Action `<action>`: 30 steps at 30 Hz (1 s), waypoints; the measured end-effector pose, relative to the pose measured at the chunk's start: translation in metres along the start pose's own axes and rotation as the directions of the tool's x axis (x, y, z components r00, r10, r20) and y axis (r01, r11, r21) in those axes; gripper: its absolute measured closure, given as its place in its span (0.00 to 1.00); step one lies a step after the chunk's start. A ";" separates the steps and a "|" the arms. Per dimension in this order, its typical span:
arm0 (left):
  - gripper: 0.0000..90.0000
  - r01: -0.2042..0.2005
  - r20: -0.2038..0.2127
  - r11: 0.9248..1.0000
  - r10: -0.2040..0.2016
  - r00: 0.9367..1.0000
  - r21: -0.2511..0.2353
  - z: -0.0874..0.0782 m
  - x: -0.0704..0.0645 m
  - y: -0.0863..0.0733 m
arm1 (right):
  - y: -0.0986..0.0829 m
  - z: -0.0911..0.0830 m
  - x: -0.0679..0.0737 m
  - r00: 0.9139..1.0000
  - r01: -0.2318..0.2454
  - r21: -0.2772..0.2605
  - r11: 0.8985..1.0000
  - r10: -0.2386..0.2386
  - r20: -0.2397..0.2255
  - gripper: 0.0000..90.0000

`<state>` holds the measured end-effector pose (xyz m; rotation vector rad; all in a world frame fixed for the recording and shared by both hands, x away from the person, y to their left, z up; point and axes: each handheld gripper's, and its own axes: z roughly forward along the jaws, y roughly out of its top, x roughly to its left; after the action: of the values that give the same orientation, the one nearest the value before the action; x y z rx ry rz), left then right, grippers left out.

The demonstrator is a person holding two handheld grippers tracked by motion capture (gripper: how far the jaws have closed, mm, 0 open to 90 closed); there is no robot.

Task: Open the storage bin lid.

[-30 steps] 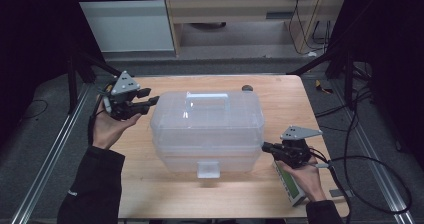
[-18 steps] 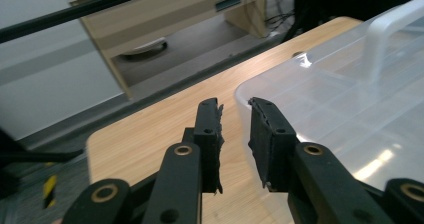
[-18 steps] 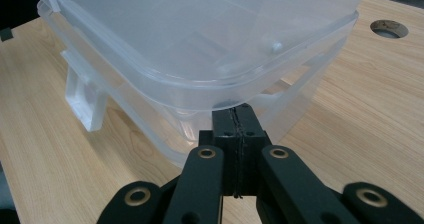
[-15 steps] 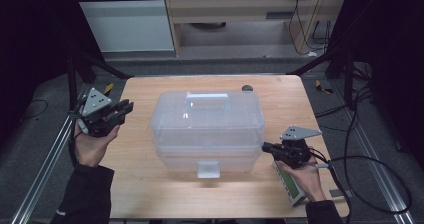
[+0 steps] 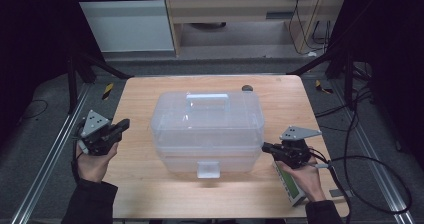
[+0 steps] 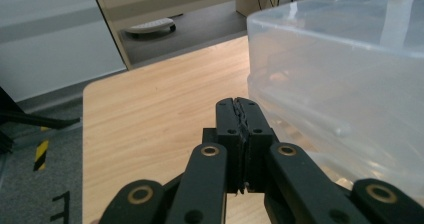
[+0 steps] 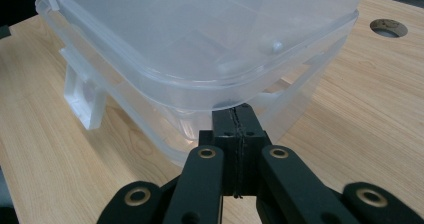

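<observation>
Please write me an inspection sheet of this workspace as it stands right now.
Surface: wooden table, round grommet hole near the far edge.
Job's things: clear plastic storage box mid-table, lid on, handle on top, white latch on the near side.
Clutter: grey device with a green panel at the near right corner, under the right hand.
Grippers: left gripper shut, apart from the box's left side; right gripper shut, tips at the box's right corner.
Cables: black cable loops from the right gripper off the table's right side.
Surroundings: dark frame rails, cabinets beyond, grey floor with yellow-black tape.
</observation>
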<state>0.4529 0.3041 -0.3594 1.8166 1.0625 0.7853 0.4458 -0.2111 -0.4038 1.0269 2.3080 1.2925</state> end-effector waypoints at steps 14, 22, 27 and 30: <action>0.99 -0.031 0.057 0.995 0.026 0.998 0.096 0.008 -0.020 -0.032 | 0.000 0.000 0.000 1.000 0.005 0.002 1.000 -0.005 0.004 1.00; 0.99 -0.096 0.143 0.986 0.076 0.987 0.135 0.022 -0.037 -0.038 | 0.000 0.000 0.001 1.000 0.008 0.004 1.000 -0.008 0.005 1.00; 0.99 -0.116 0.186 0.984 0.090 0.978 0.137 0.024 -0.044 -0.037 | 0.000 0.001 0.001 1.000 0.010 0.005 1.000 -0.010 0.006 1.00; 0.99 -0.121 0.194 0.983 0.094 0.977 0.135 0.024 -0.046 -0.036 | 0.000 0.000 0.001 1.000 0.010 0.005 1.000 -0.010 0.006 1.00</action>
<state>0.4406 0.2639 -0.4063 2.0432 0.9257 0.5980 0.4454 -0.2100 -0.4039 1.0184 2.3104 1.2790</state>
